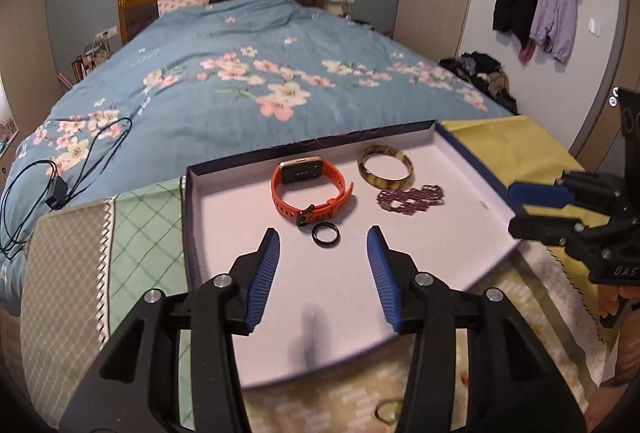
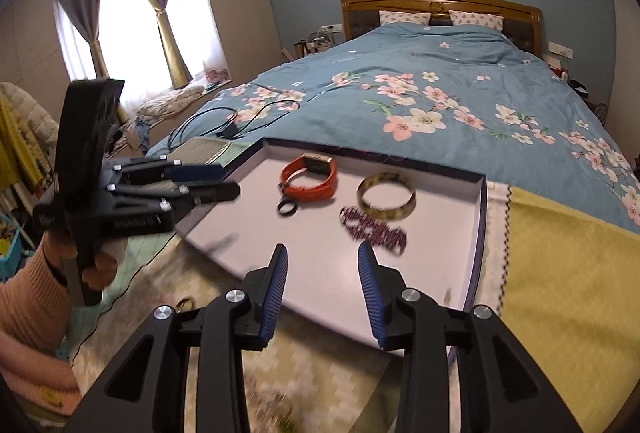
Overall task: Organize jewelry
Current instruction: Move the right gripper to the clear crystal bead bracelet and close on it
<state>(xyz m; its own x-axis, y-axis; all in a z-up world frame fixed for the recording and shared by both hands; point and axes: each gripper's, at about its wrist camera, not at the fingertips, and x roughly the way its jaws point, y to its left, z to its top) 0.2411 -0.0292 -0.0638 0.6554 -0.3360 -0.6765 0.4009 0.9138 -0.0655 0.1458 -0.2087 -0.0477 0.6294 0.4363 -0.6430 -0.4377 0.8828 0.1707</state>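
Blue-padded fingers of the left gripper (image 1: 323,237) stand apart over the near part of the tray (image 1: 460,169), nothing between them. No earlier view, so only the present state is noted: jaws parted, empty. Right gripper (image 2: 322,253) likewise parted and empty, held above the tray's near edge; in the left wrist view it appears at the tray's right side. Tray is a shallow box lid, white inside with a dark blue rim, resting on patterned cloths at the foot of a bed with a blue flowered quilt (image 1: 240,45). Inside the tray: an orange watch (image 1: 310,189) toward the far side; a small black ring (image 1: 326,235) lying flat just in front of the watch clasp, possibly touching, cannot tell; a brown mottled bangle (image 1: 386,167) to the right of the watch; a heap of purple beads (image 1: 412,197) just in front of the bangle. Black cable (image 1: 60,169) lies on the quilt to the left, well apart from the tray. Person's hand (image 2: 96,261) in a peach sleeve grips the left tool's handle.
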